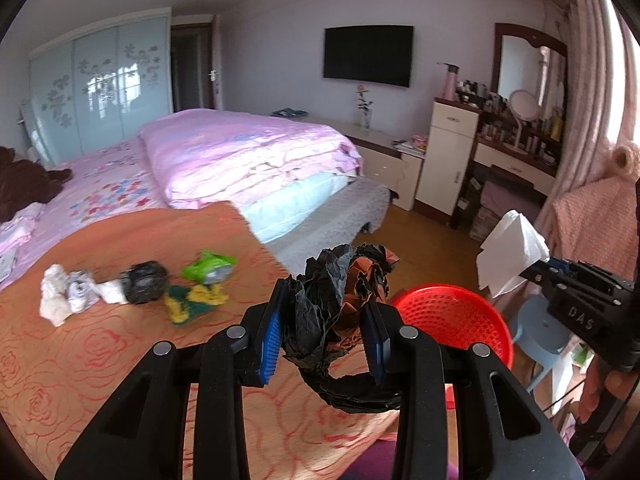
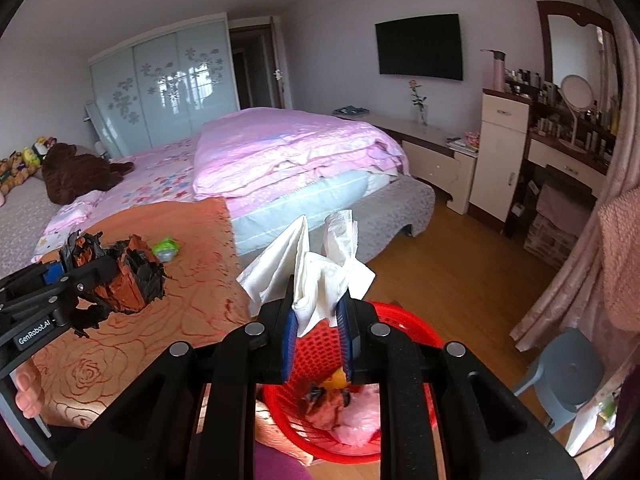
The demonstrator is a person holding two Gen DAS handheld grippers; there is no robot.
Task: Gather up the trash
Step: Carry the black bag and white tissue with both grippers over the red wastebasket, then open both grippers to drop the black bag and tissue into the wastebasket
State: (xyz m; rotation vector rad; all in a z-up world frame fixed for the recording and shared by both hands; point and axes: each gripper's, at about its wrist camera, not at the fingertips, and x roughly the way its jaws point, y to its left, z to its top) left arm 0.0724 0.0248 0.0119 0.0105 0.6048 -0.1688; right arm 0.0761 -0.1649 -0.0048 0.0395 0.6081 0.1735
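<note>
The right gripper (image 2: 318, 316) is clamped on white tissue (image 2: 320, 264) directly above the red basket (image 2: 404, 320), which already holds some scraps. The left gripper (image 1: 324, 320) is clamped on crumpled black-and-brown paper (image 1: 336, 284) beside the basket's rim. Several pieces remain on the orange cloth (image 1: 80, 360): white wads (image 1: 68, 294), a black lump (image 1: 144, 282), green wrapper (image 1: 208, 268). The basket's contents are partly hidden by the fingers.

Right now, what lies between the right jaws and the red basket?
Nothing but air: in the right wrist view, the right gripper, shut on the white tissue, hangs directly above the red basket.
</note>
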